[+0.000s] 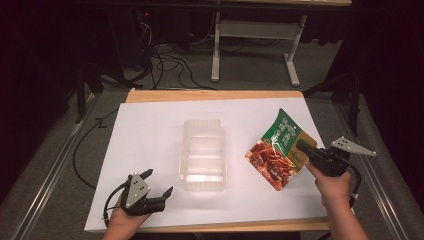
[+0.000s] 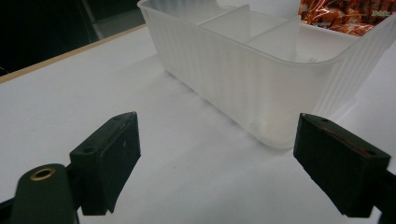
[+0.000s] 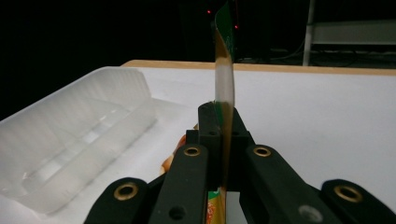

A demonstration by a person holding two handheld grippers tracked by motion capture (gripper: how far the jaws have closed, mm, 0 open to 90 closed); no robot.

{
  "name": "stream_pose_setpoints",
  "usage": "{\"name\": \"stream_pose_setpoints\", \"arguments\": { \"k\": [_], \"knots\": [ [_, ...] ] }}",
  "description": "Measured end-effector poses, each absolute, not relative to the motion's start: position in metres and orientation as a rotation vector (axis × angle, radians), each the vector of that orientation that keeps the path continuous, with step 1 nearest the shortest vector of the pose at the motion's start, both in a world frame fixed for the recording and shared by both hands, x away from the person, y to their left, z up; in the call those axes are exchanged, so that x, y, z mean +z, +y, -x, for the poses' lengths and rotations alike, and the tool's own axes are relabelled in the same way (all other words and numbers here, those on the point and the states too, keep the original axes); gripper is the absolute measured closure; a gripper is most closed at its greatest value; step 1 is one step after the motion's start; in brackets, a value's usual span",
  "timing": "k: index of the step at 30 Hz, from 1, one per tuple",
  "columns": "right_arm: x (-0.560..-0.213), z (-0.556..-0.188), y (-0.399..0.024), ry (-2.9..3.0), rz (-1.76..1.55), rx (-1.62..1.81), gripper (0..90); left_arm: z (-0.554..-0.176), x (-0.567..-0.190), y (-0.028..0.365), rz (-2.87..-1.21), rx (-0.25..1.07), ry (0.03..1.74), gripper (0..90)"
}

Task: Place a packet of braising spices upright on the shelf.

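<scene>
Your right gripper (image 1: 304, 148) has its jaws clamped on the edge of the snack pouch (image 1: 276, 150), held at 3 o'clock of the clear divided tray (image 1: 202, 154) mid-worktop (image 1: 145, 135). Your left gripper (image 1: 156, 183), jaws wide apart and empty, sits at the tray's 8 o'clock.

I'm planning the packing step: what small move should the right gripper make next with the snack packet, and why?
Probably carry the snack packet left over the clear divided container: the right gripper is shut on the packet's edge, while the left gripper rests open.
</scene>
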State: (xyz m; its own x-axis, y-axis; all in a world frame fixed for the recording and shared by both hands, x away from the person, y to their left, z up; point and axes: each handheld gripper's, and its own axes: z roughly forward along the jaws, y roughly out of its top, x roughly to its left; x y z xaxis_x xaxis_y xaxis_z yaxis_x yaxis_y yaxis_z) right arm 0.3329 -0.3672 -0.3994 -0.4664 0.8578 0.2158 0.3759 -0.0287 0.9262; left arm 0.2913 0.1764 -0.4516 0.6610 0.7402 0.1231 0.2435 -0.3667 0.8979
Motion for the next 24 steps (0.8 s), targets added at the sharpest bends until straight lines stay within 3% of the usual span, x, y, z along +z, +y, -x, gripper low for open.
{"name": "stream_pose_setpoints", "arguments": {
  "k": [24],
  "knots": [
    [-0.374,-0.303,-0.329,1.864,-1.038,1.567,90.0,-0.291,-0.452,0.176,-1.917,0.642,0.774,15.3]
  ]
}}
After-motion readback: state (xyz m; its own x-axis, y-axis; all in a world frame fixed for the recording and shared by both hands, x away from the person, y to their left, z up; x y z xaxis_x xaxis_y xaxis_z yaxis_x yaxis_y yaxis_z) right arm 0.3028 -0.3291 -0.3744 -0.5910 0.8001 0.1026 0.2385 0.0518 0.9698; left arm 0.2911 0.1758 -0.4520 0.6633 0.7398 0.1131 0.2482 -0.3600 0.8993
